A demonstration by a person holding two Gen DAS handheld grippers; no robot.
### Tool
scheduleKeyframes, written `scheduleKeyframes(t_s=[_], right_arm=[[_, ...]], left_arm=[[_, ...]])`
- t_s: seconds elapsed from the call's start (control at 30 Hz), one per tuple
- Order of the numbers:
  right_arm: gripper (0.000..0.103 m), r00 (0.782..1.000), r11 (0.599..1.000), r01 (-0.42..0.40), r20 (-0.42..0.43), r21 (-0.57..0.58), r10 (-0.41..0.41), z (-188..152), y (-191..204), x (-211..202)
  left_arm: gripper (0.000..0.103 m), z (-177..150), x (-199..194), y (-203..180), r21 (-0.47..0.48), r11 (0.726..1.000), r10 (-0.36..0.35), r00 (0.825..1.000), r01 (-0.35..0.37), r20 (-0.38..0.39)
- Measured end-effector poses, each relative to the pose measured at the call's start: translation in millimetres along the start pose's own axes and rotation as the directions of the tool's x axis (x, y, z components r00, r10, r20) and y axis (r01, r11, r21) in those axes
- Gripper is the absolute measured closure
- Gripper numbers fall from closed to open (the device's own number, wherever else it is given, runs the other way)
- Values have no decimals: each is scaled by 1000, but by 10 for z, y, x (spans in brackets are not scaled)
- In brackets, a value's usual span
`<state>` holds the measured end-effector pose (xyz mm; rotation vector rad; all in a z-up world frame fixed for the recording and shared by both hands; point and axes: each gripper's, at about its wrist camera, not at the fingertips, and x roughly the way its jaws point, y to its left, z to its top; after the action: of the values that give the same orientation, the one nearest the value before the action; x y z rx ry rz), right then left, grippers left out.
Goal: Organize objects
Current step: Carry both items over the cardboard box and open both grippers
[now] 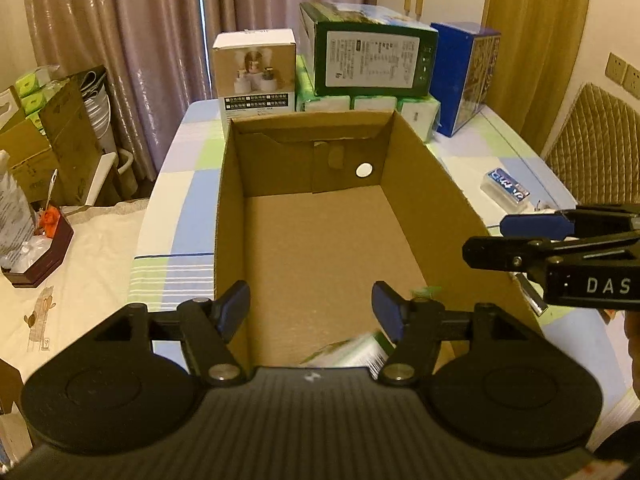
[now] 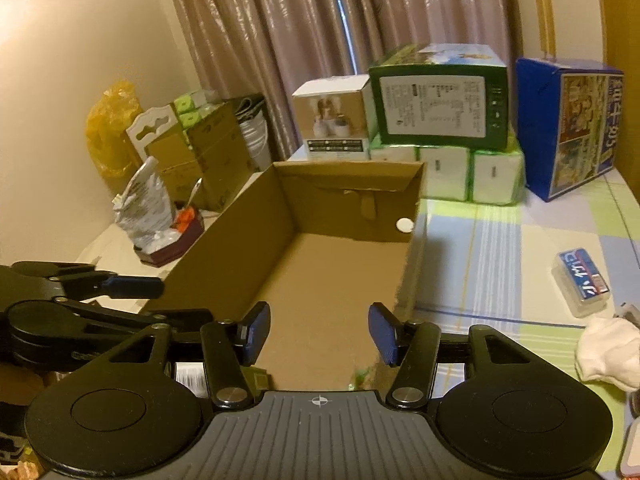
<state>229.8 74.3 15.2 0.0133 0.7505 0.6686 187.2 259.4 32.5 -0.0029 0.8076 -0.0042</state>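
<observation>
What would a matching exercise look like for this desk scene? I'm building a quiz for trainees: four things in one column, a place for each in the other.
Things:
1. green carton
2. blue carton
3. small clear case with a blue label
4. white round sticker

Places:
A. on the far inner wall of the cardboard box
B. stacked on the green-and-white tissue packs
C. lying flat on the checked tablecloth, right of the cardboard box
D. standing at the far right of the row of boxes

Pairs: 1-B, 2-D, 3-C, 4-A
</observation>
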Motion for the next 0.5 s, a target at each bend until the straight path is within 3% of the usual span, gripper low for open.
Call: scheduleKeyframes(t_s=[0.5], right_arm=[[41, 995, 997, 73, 64, 9, -73, -240, -39, -843]], left_arm=[[38, -145, -502, -198, -42, 999, 7, 999, -6, 33]])
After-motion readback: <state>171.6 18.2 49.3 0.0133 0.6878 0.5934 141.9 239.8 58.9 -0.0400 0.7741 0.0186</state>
